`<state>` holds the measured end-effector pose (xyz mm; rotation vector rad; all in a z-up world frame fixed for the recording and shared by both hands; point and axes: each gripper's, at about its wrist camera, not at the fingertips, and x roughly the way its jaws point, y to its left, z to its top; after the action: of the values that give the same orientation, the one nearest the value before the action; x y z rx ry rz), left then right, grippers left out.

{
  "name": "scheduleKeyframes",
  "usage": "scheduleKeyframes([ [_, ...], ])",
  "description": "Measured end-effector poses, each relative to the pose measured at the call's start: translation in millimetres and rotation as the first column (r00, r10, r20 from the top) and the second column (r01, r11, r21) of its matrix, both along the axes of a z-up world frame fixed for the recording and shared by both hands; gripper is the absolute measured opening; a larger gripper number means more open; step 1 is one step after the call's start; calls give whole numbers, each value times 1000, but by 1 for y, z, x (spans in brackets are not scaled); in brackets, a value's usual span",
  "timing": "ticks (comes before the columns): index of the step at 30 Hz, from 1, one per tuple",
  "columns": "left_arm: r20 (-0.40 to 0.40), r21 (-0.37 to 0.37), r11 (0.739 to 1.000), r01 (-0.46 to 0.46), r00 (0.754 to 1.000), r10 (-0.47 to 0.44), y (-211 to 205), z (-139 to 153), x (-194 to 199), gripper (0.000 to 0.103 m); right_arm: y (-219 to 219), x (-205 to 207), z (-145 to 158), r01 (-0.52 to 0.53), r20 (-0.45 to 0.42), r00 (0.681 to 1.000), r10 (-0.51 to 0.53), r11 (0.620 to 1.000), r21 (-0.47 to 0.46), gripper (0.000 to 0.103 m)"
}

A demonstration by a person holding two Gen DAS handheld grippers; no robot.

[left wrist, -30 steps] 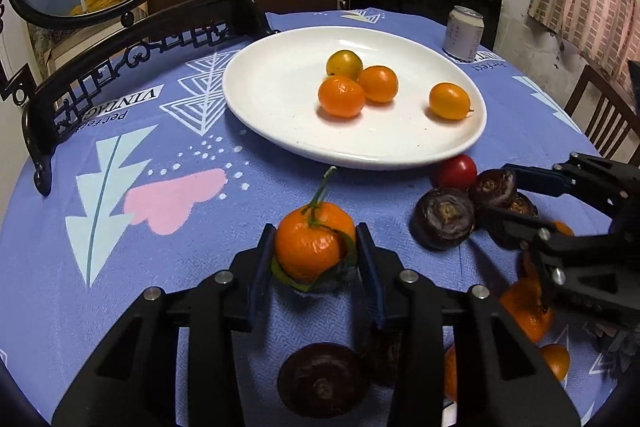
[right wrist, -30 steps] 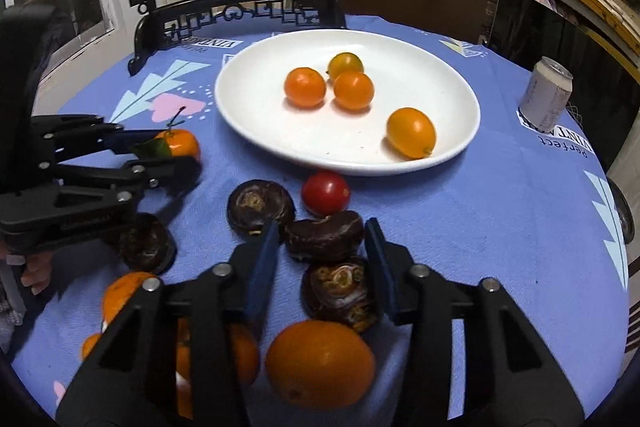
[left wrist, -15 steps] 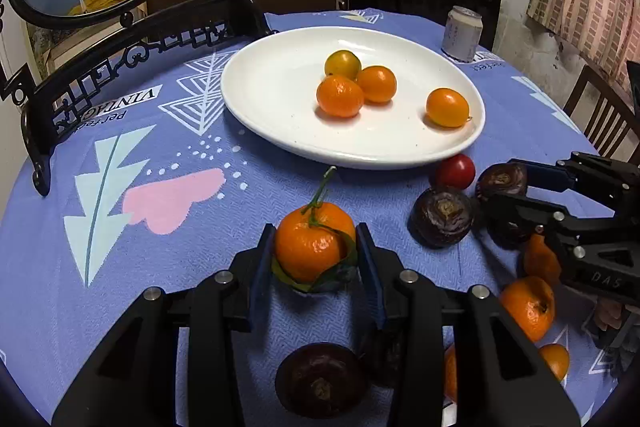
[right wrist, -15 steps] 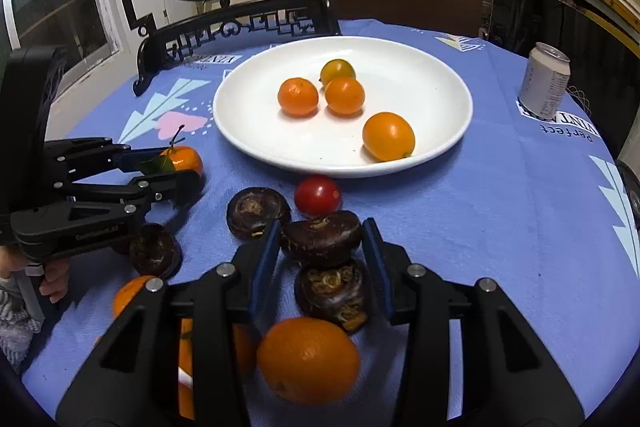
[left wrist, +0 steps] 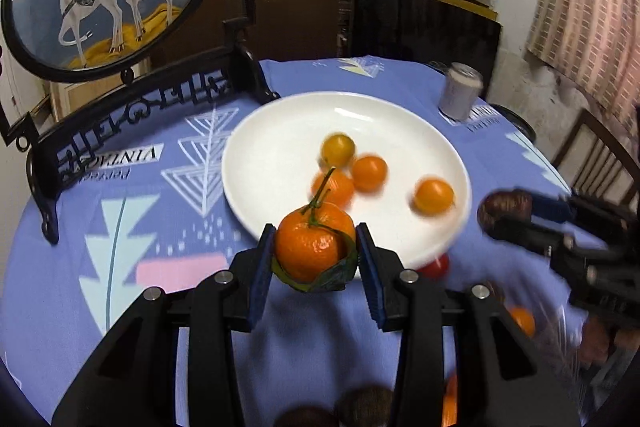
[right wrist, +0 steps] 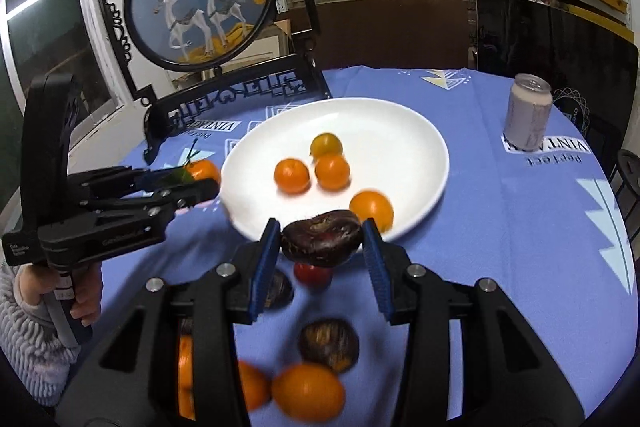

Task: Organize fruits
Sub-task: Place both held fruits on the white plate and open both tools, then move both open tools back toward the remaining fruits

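The tablecloth point(right wrist: 500, 227) was that periwinkle blue with pale triangle tree shapes, a pink patch and white lettering. Plate point(right wrist: 400, 131) was plain white, holding three orange fruits and one more yellowish one point(right wrist: 326, 144). The tangerine point(left wrist: 314, 247) was bright orange with a green stem and leaf, squeezed by blue pads point(left wrist: 261, 279) on black fingers. Other fruit point(right wrist: 322, 242) was dark purple-brown. A little red one point(right wrist: 313, 274) sat underneath. Can point(right wrist: 527, 117) looked pale grey-pink.

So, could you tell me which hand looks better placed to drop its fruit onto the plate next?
Probably the left tongs: their tangerine already overlaps the white plate rim.
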<state>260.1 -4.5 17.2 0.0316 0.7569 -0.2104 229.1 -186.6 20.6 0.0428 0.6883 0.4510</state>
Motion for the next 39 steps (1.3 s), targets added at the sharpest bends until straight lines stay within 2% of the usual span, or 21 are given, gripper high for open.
scheduleKeyframes([
  [2,-23,-18,1000,-15,1000,15,1,-3,16,42,7,11,-3,-2,-4,1000,2,1000,-8,43],
  [4,-46,-30,999,-35,998,33,2,-9,31,43,11,22,-4,25,18,1000,-25,1000,-15,48],
  [5,-49,-27,999,-45,998,44,2,-12,36,49,11,24,-4,33,24,999,-32,999,-8,61],
  [6,-55,-33,998,-56,997,54,4,-15,40,54,10,26,-3,38,27,999,-39,999,3,65],
  [7,-53,-47,997,-61,997,59,6,-16,40,61,8,25,-3,39,28,999,-39,999,6,65],
  [8,-50,-76,995,-71,996,67,11,-18,39,63,6,23,-2,35,30,999,-35,999,9,65],
  [10,-63,-101,992,-70,996,64,16,-18,35,63,2,18,-1,38,36,999,-38,999,11,65],
  [15,-38,-106,991,-76,997,72,28,-8,10,63,-9,2,0,42,23,999,-43,999,30,66],
  [25,-14,-69,995,-78,997,77,56,-15,-73,63,-35,-61,-2,32,27,999,-35,995,93,70],
  [30,0,-19,1000,-12,1000,12,56,-28,-117,63,-43,-95,-10,16,29,999,-18,996,91,76],
  [32,-24,24,999,36,999,-35,47,-39,-127,63,-44,-105,-14,8,26,1000,-11,996,88,78],
  [35,-55,91,994,62,997,-57,36,-53,-130,63,-45,-112,-19,3,14,1000,-4,997,82,80],
  [39,-81,97,994,60,995,-52,36,-60,-124,63,-47,-111,-20,4,4,1000,-5,996,89,81],
])
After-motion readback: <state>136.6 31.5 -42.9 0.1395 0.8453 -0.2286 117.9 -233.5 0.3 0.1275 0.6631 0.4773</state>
